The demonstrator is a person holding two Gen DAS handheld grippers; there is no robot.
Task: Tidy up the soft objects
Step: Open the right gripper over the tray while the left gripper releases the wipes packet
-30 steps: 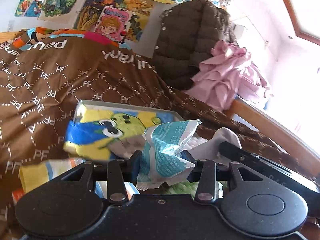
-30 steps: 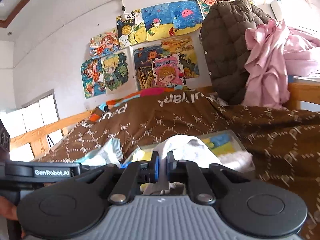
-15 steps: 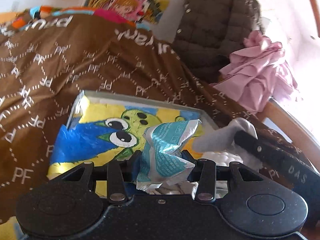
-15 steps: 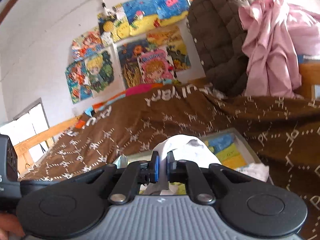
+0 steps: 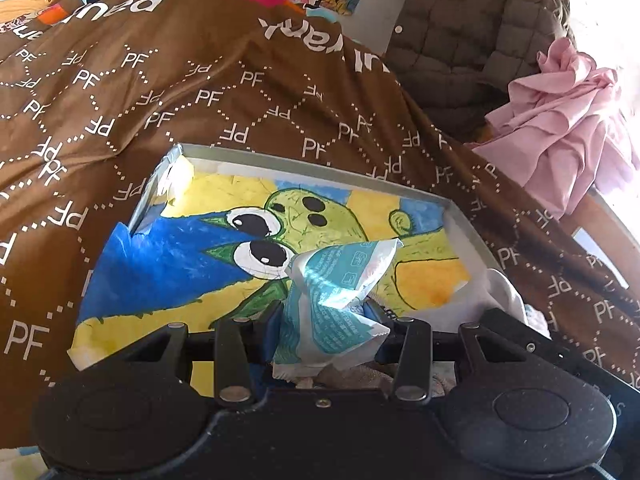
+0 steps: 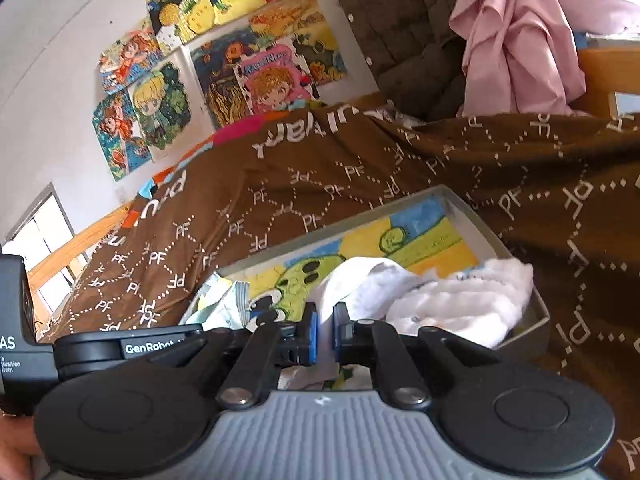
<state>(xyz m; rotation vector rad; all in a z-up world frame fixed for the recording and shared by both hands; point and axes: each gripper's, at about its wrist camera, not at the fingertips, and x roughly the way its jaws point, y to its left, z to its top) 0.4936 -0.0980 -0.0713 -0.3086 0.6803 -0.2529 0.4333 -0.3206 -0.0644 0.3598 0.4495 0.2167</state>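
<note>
While the left gripper (image 5: 326, 312) is seen from its own wrist camera, its 2 fingers are pinching a crumpled teal and white packet (image 5: 336, 288), which stands up between them. Beyond it lies a shallow grey box (image 5: 312, 166) on a brown blanket (image 5: 200, 92) printed with "PF". A painted paper (image 5: 224, 248) with a green cartoon creature covers the box floor. At the far right, a pink garment (image 5: 560, 128) hangs beside a brown quilted jacket (image 5: 460, 40).

From the right wrist camera, the right gripper (image 6: 325, 334) has its blue pads (image 6: 312, 332) pressed nearly together on a thin fold of white cloth (image 6: 360, 280), which rises over the near part of the box (image 6: 476, 212). Just right of it, a fluffy white item (image 6: 472, 300) rests in the near right corner of the box. The packet (image 6: 224, 304) shows at the left. Colourful drawings (image 6: 224, 64) hang on the far wall.
</note>
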